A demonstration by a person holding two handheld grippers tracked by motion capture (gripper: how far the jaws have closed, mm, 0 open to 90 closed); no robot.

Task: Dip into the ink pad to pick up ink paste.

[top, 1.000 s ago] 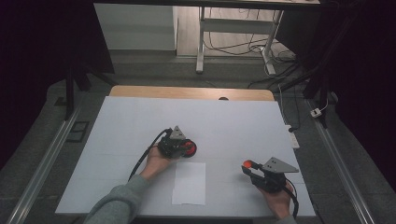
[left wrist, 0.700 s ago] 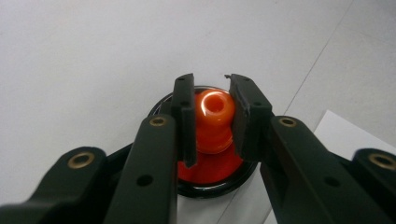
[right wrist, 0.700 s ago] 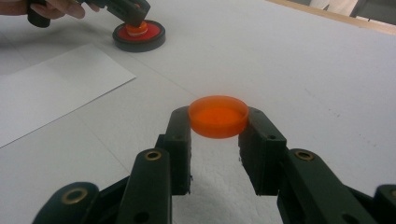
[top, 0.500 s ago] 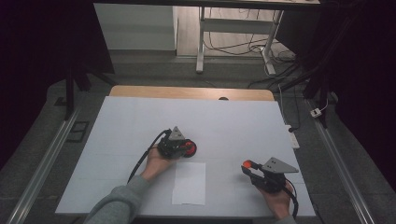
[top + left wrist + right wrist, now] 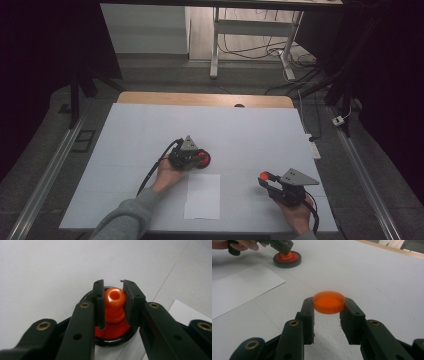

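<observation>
Orange knob: glossy, waisted, rounded top with a small hole in its crown. It stands upright at the centre of a red disc ringed by a black rim, lying flat on the surface a little toward the near edge of its middle. Left hand-held gripper is clenched on the knob, one pad on each side of it.

Orange cap: shallow, round, translucent, flat top. Right hand-held gripper grasps it by its side wall and holds it above the surface, near the near right corner.

White paper sheet: flat between the two hands, close to the near edge, just beside the disc.

Hard to make out: the knob's base and most of the red disc are hidden by the jaws in the left gripper view; the cap's underside cannot be seen.

Open room: the far half of the white surface and its left side lie bare; a wooden strip runs along the far edge.
</observation>
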